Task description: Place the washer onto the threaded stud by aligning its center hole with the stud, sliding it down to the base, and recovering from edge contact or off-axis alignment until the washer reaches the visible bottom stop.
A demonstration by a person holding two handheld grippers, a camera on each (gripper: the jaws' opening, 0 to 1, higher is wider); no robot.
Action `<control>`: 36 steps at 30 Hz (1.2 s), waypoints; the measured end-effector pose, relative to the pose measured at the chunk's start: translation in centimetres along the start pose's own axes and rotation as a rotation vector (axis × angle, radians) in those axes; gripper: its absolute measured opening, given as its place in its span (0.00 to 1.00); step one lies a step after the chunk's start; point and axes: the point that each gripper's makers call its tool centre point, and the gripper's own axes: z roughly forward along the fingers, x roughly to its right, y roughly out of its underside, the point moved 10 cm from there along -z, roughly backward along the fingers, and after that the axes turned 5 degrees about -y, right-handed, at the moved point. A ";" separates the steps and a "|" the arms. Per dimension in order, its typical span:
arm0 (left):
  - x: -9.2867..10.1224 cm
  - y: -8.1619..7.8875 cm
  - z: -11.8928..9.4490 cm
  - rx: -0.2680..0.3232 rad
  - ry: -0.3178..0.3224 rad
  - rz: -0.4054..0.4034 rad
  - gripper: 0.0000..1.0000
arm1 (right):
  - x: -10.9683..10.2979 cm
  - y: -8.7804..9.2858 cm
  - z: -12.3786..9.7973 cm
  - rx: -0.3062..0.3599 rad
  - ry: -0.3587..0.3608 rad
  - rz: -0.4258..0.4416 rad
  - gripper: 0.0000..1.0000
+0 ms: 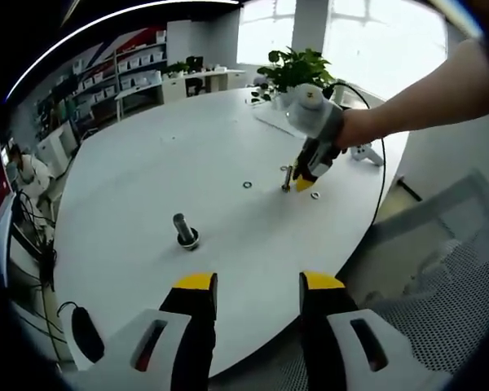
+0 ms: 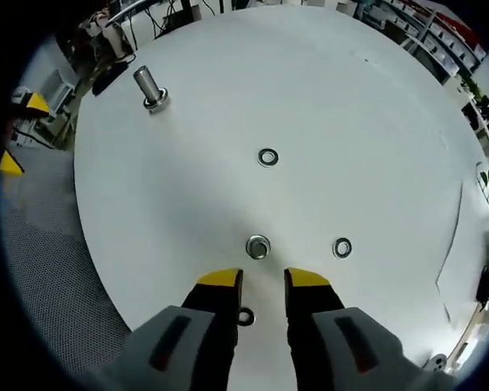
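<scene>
On the round white table [image 1: 147, 163] stands a threaded stud [image 1: 185, 230] on its round base, ahead of my open left gripper [image 1: 259, 283]. In the right gripper view the same stud [image 2: 151, 88] is at the far left. A second, shorter stud [image 1: 287, 177] rises under the right gripper [image 1: 306, 181], which a person's arm holds over it. From above it appears end-on [image 2: 257, 246], just beyond my right gripper [image 2: 263, 281], whose jaws stand apart with nothing between them. Loose washers lie around it [image 2: 267, 157], [image 2: 341, 248], [image 2: 245, 317].
A potted plant [image 1: 293, 69] and a black cable [image 1: 381, 155] sit at the table's far side. A black device [image 1: 85, 334] lies by the near edge. A mesh chair [image 1: 440, 269] stands to the right. The left gripper's yellow tips [image 2: 33, 103] appear off the table edge.
</scene>
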 end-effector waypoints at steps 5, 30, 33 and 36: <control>0.1 0.0 0.0 -0.002 -0.004 0.008 0.39 | -0.3 1.6 -0.5 -0.011 -0.003 0.004 0.26; 0.2 0.0 0.0 0.003 0.000 0.008 0.39 | -1.9 4.4 0.2 -0.026 -0.034 0.048 0.28; 0.2 0.0 0.0 0.002 0.000 0.007 0.39 | -1.8 4.2 0.1 -0.029 -0.022 0.042 0.26; 0.2 0.0 0.0 0.003 -0.001 0.012 0.39 | -1.8 4.1 0.2 -0.040 -0.019 0.025 0.25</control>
